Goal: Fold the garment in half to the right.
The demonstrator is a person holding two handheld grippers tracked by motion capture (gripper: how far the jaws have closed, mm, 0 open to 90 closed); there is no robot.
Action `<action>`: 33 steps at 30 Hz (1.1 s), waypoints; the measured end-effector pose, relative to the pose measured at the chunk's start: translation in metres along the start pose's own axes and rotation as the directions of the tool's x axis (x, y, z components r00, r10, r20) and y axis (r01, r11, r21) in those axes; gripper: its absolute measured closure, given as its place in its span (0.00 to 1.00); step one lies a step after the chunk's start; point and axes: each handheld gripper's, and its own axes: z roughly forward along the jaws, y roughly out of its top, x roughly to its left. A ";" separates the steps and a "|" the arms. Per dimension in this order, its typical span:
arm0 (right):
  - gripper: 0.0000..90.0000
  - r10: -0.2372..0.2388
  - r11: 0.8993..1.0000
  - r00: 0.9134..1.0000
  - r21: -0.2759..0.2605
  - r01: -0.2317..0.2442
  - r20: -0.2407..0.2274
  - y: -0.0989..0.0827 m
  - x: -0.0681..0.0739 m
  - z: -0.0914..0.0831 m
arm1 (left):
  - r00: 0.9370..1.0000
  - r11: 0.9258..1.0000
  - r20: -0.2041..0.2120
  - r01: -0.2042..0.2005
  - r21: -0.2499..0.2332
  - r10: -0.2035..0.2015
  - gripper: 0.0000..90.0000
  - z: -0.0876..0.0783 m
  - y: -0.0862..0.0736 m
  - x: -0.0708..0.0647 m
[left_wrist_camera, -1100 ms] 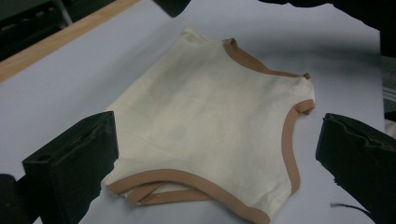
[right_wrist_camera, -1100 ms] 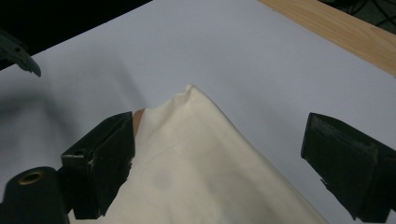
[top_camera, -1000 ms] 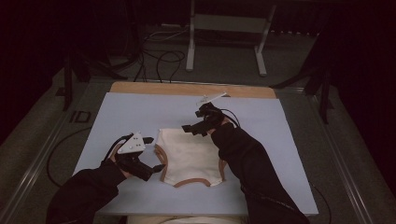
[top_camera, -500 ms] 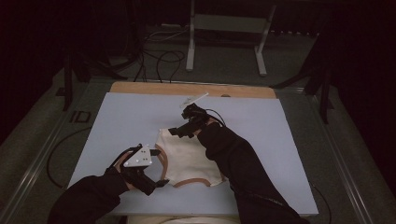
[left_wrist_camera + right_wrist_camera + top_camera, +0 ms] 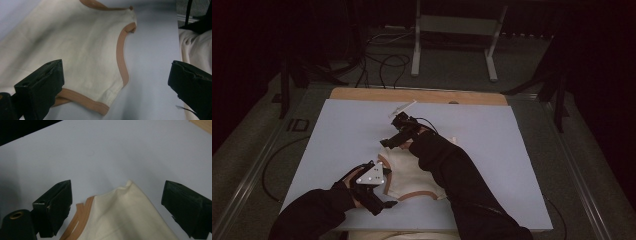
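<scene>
A cream garment (image 5: 404, 175) with tan trim lies flat on the pale mat (image 5: 502, 150), near the front edge. My left gripper (image 5: 386, 189) hovers at the garment's near-left corner, open. In the left gripper view its wide-apart jaws frame the garment (image 5: 87, 50) and a curved tan hem (image 5: 121, 57). My right gripper (image 5: 389, 141) is over the garment's far-left corner, also open. In the right gripper view the cream corner (image 5: 125, 220) and a tan strip (image 5: 81, 216) lie between its spread jaws. My right sleeve (image 5: 452, 170) covers part of the cloth.
A wooden strip (image 5: 412, 95) runs along the table's far edge. Beyond it stand a white metal frame (image 5: 452, 25) and loose cables (image 5: 382, 55) on the floor. Bare mat stretches to the right and far left of the garment.
My right gripper has swung left along the garment's far edge to its far-left corner. My left gripper has drawn back toward the near edge and slightly right.
</scene>
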 end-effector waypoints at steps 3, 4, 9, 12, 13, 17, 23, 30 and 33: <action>0.15 0.008 1.000 1.000 0.014 -0.008 -0.015 0.000 0.001 0.008 | 1.000 1.000 0.005 -0.016 0.016 0.015 0.02 0.006 -0.001 0.001; 0.15 0.010 1.000 1.000 0.020 -0.010 -0.019 0.000 0.001 0.012 | 1.000 0.999 0.003 -0.027 0.031 0.027 0.02 0.008 -0.002 0.001; 0.17 0.029 0.999 0.999 0.045 -0.029 -0.013 -0.002 0.000 0.026 | 0.998 0.995 0.017 -0.054 0.079 0.052 0.04 0.020 -0.005 0.001; 0.17 0.034 0.997 0.999 0.062 -0.034 -0.004 -0.002 0.000 0.033 | 0.998 0.993 0.011 -0.064 0.098 0.063 0.05 0.024 -0.007 0.002; 0.17 0.029 0.998 1.000 0.064 -0.028 -0.009 -0.003 -0.001 0.035 | 0.998 0.992 0.005 -0.068 0.109 0.068 0.06 0.025 -0.008 0.002; 0.19 0.034 0.996 0.999 0.086 -0.034 -0.001 -0.004 -0.004 0.045 | 0.997 0.989 0.029 -0.069 0.127 0.066 0.09 0.029 -0.010 0.005; 0.23 0.020 0.991 0.999 0.135 -0.023 0.025 -0.005 -0.006 0.059 | 0.997 0.987 0.039 -0.068 0.146 0.063 0.14 0.035 -0.013 0.009; 0.33 -0.021 0.988 0.999 0.155 0.015 0.038 -0.005 -0.004 0.068 | 0.997 0.984 0.039 -0.066 0.163 0.060 0.19 0.040 -0.017 0.013; 0.41 -0.036 0.985 0.998 0.170 0.028 0.041 -0.007 -0.003 0.071 | 0.998 0.984 0.036 -0.066 0.167 0.061 0.20 0.040 -0.017 0.014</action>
